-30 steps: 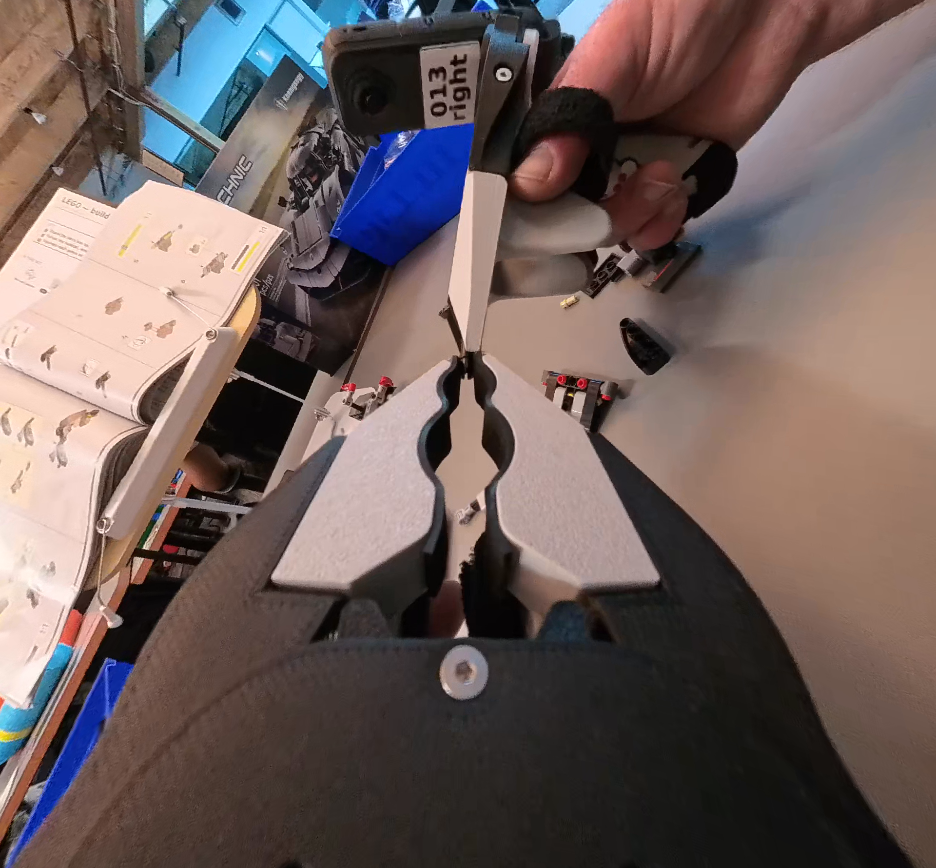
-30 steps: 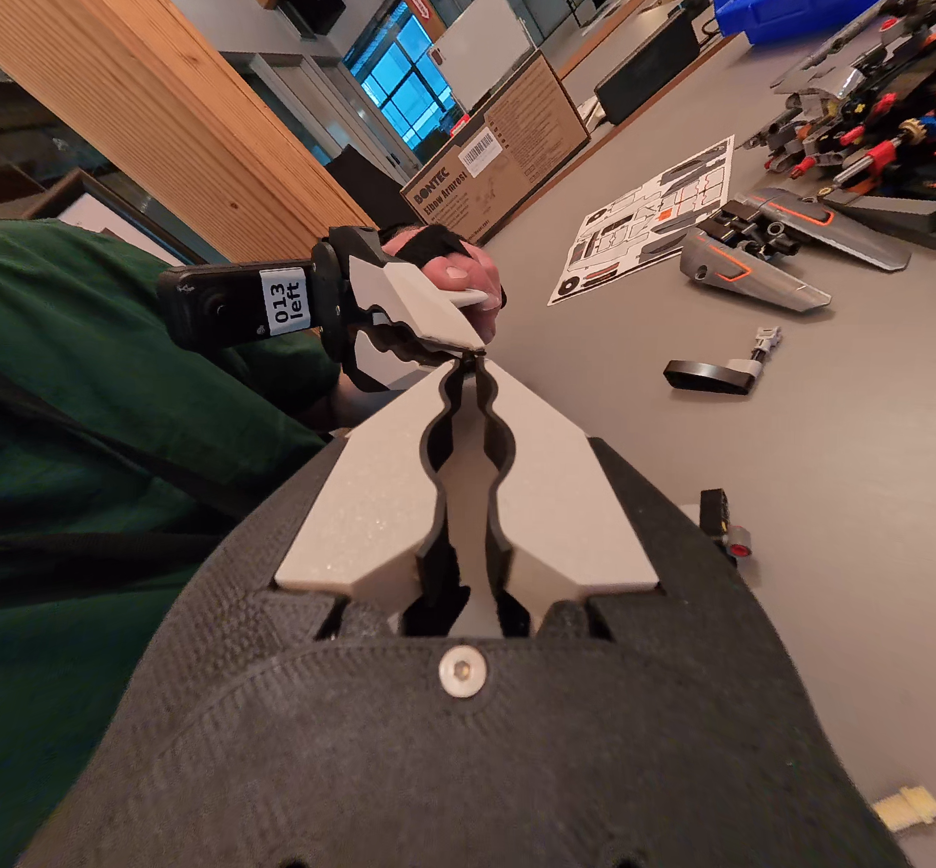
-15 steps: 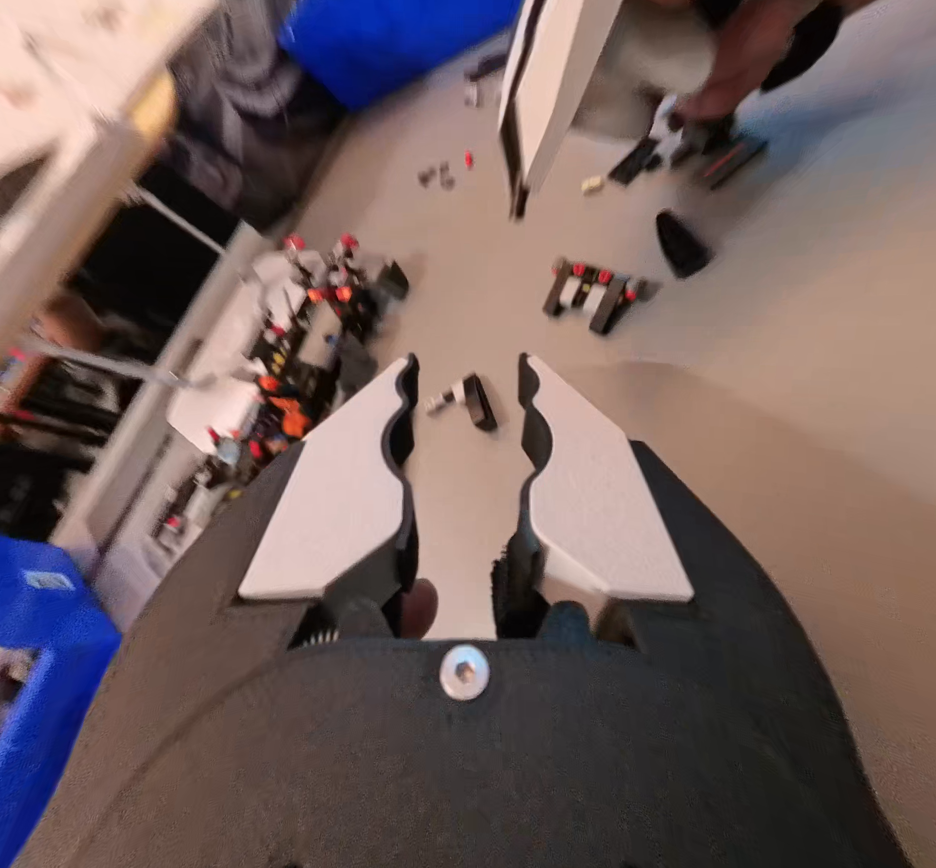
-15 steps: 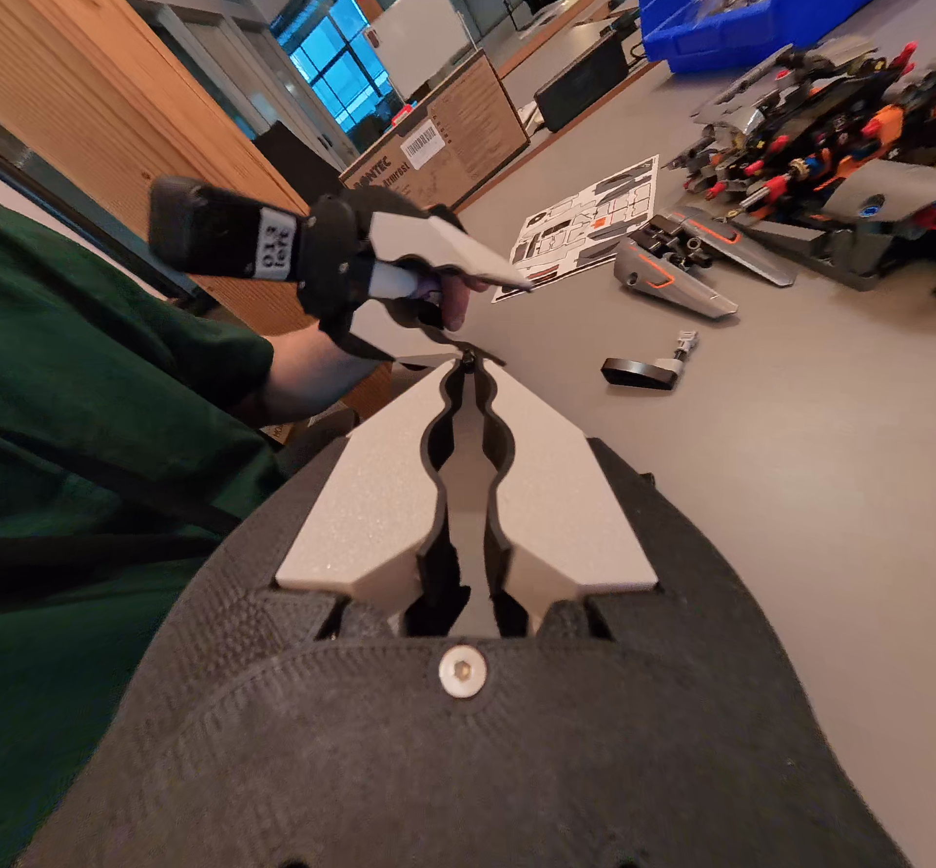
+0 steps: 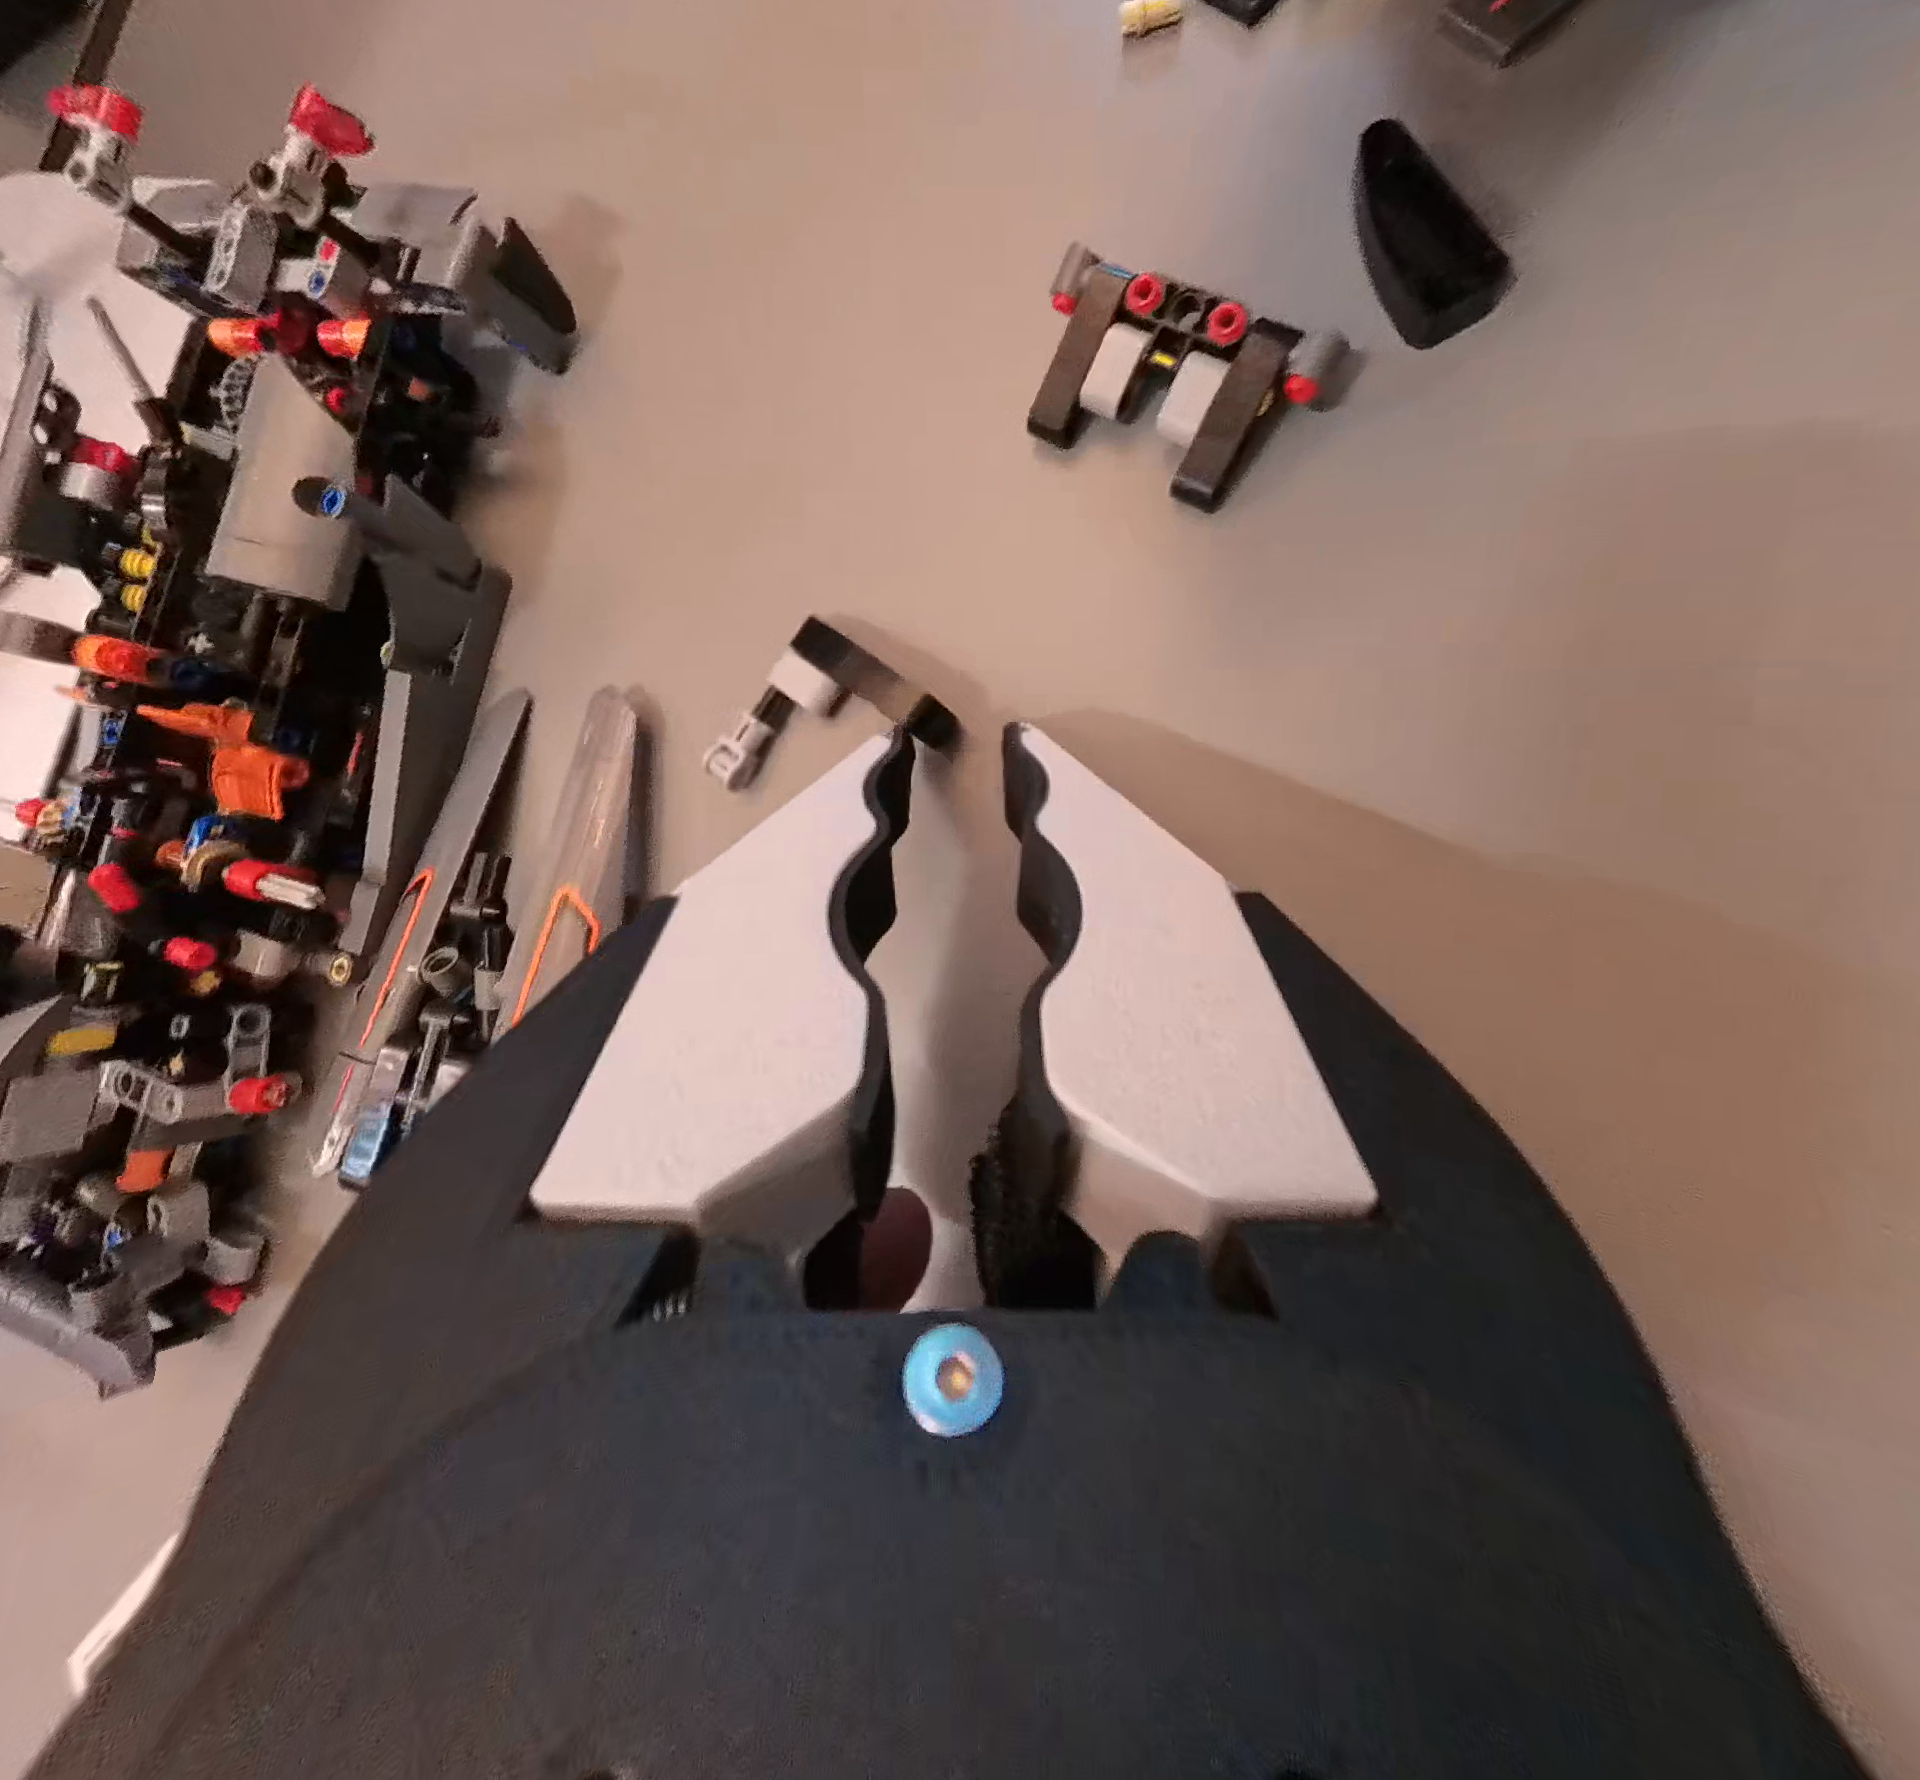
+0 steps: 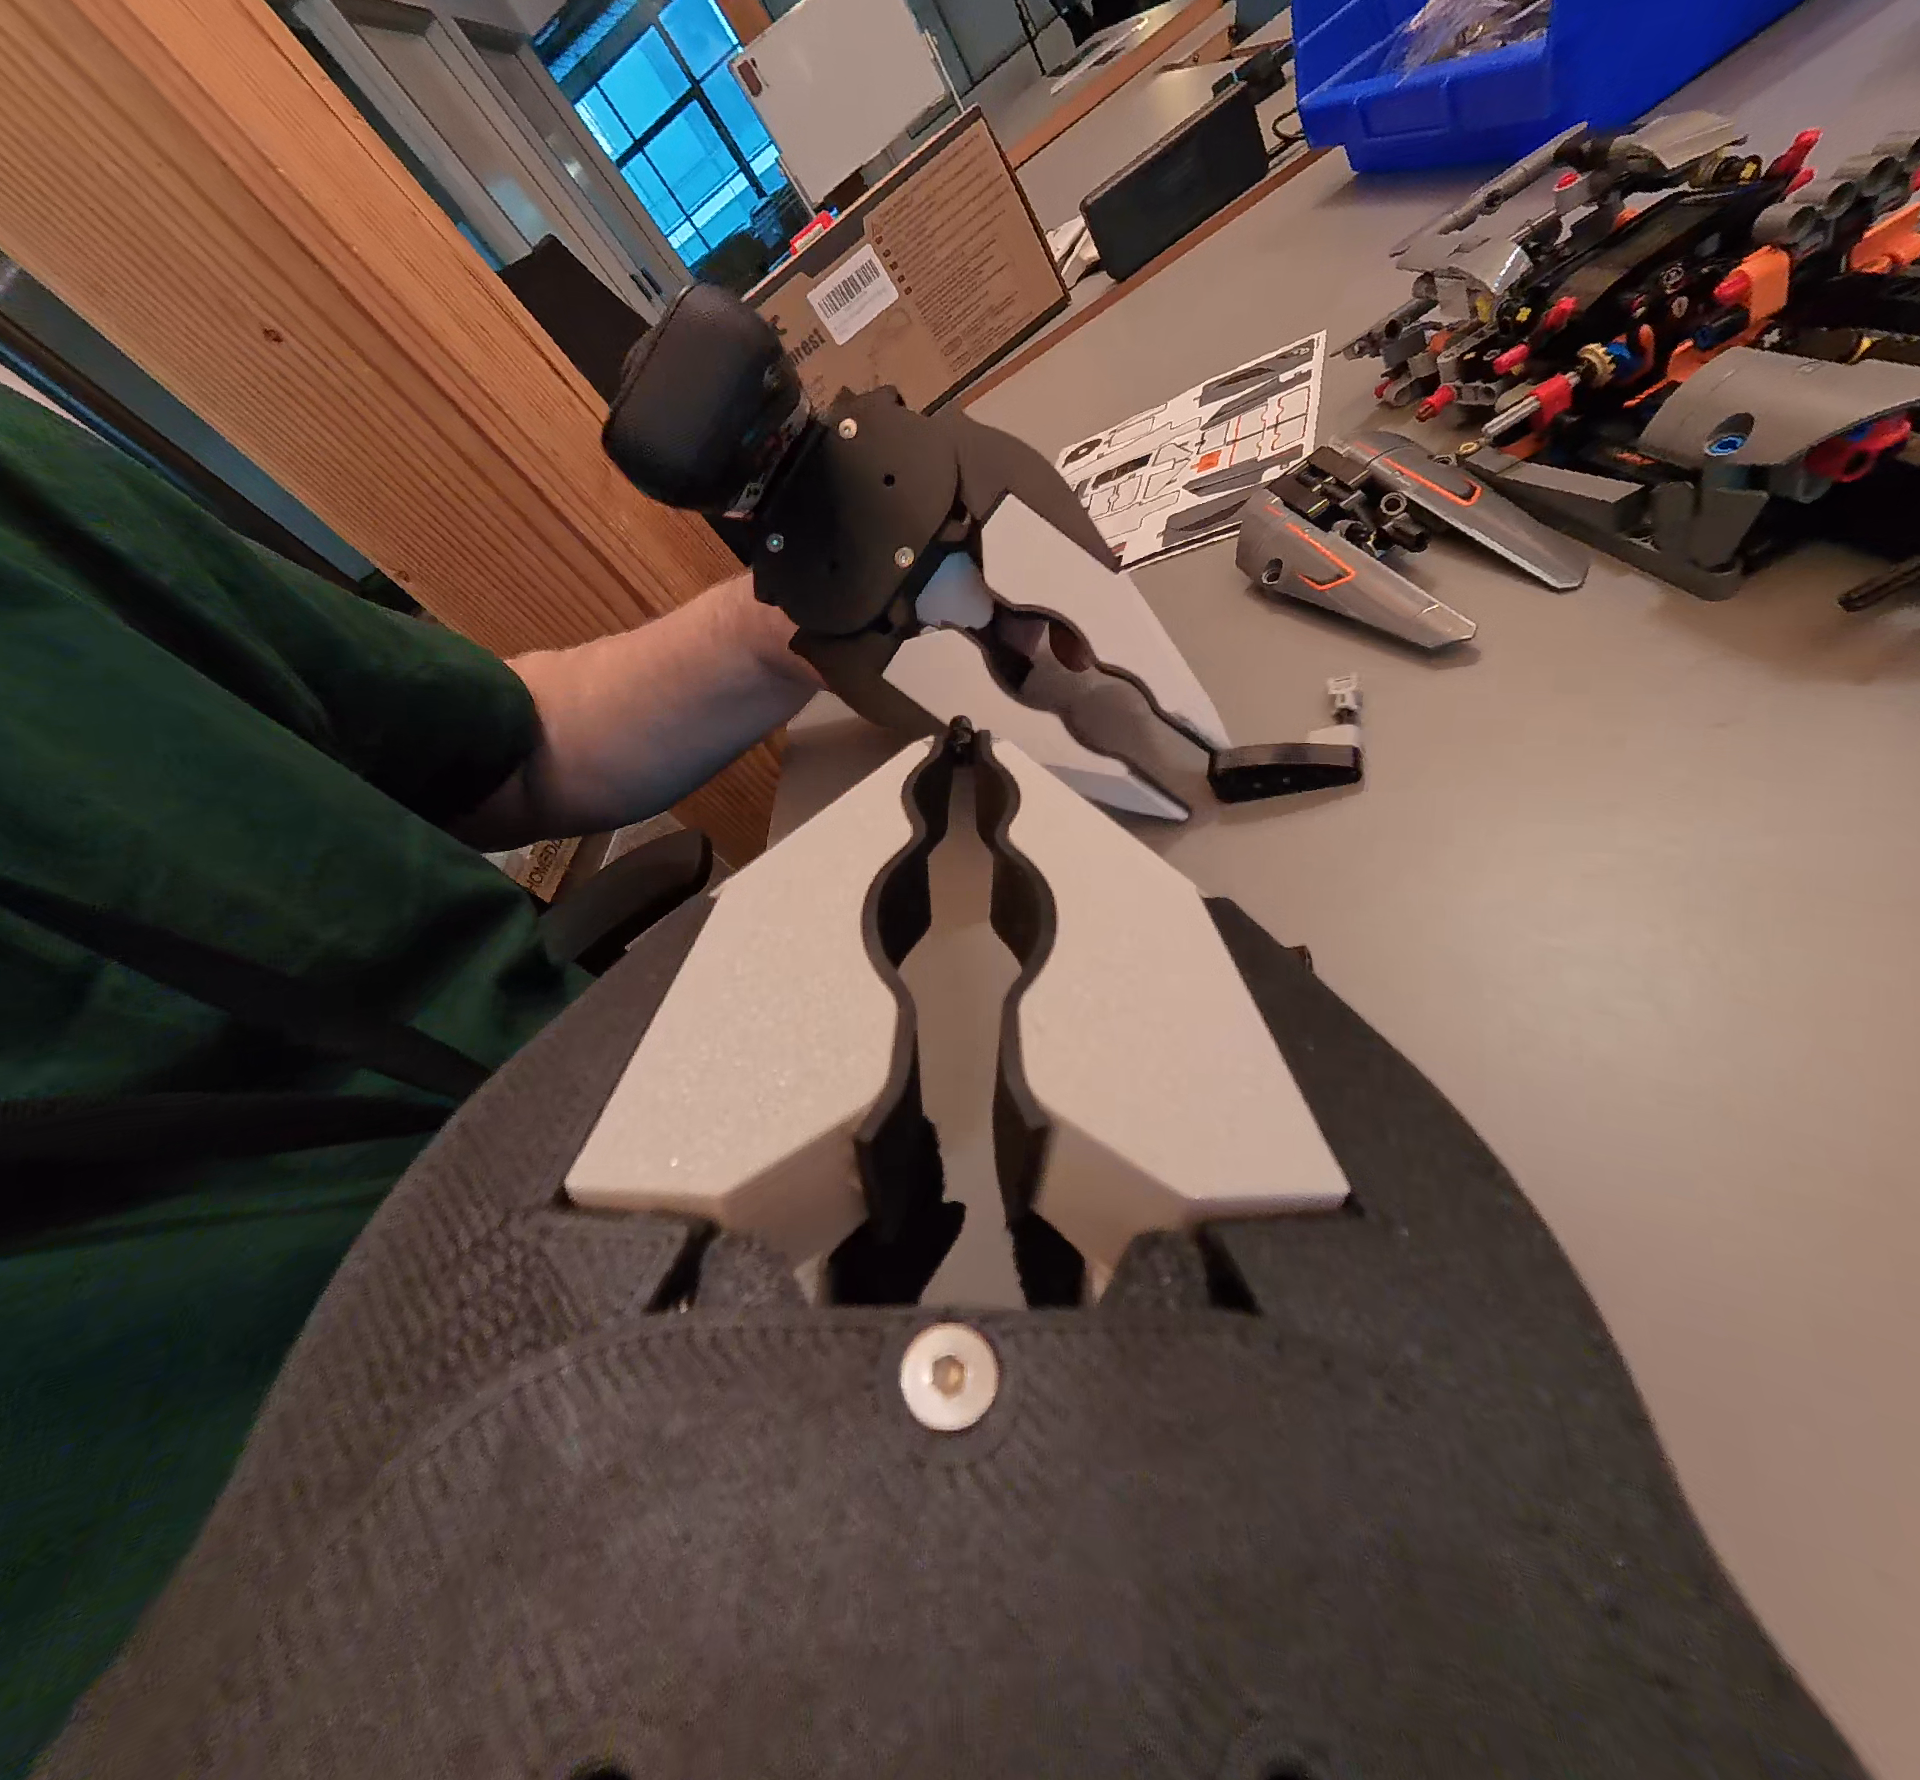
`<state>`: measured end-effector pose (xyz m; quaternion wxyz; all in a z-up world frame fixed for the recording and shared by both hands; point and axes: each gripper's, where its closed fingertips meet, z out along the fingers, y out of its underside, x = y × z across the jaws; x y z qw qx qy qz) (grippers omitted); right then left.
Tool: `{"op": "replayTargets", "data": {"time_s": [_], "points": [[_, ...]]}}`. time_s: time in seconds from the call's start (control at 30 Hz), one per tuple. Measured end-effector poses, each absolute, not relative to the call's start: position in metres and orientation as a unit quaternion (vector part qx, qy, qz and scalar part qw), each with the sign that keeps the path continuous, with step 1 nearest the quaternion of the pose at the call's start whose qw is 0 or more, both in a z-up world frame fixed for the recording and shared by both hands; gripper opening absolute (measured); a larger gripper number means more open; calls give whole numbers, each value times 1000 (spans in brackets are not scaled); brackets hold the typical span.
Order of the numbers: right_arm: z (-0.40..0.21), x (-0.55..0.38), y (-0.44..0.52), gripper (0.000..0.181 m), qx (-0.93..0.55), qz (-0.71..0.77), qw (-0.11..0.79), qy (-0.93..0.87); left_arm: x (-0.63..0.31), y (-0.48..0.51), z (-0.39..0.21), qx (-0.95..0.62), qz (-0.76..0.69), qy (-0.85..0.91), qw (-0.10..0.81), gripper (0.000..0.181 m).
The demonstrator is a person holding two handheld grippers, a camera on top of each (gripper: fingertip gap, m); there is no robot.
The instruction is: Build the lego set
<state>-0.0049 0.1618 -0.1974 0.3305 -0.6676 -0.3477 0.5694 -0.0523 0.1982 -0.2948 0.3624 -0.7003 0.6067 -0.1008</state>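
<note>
— Grey tabletop [image 5: 831, 172] fills the left wrist view now; what sits under the left gripper [image 5: 956, 738]?

— That small black piece with a grey connector [image 5: 831, 681], lying flat. A second ago the left gripper was raised and pinched shut at the right one's tips; now it has dropped with jaws parted, one tip just touching the piece's end, nothing gripped.

— And the right gripper [image 6: 961, 743]?

— Held up, closed on a tiny dark pin [image 6: 961, 731], same as before.

— So the pin probably joins that piece next?

— Likely. Beyond lie the black-and-grey subassembly [image 5: 1184, 369], the winged panel [image 6: 1351, 556] and the big model [image 5: 208, 587].
</note>
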Motion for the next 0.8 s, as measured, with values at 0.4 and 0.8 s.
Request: {"op": "replayTargets", "data": {"time_s": [0.4,0.8], "points": [[-193,3,164,3,-654,583,335,-346,-49,224,-285,-629,-60,706,319,49],[-191,6,165,3,-645,592,336,-347,-45,217,-300,-648,-162,728,154,42]]}}
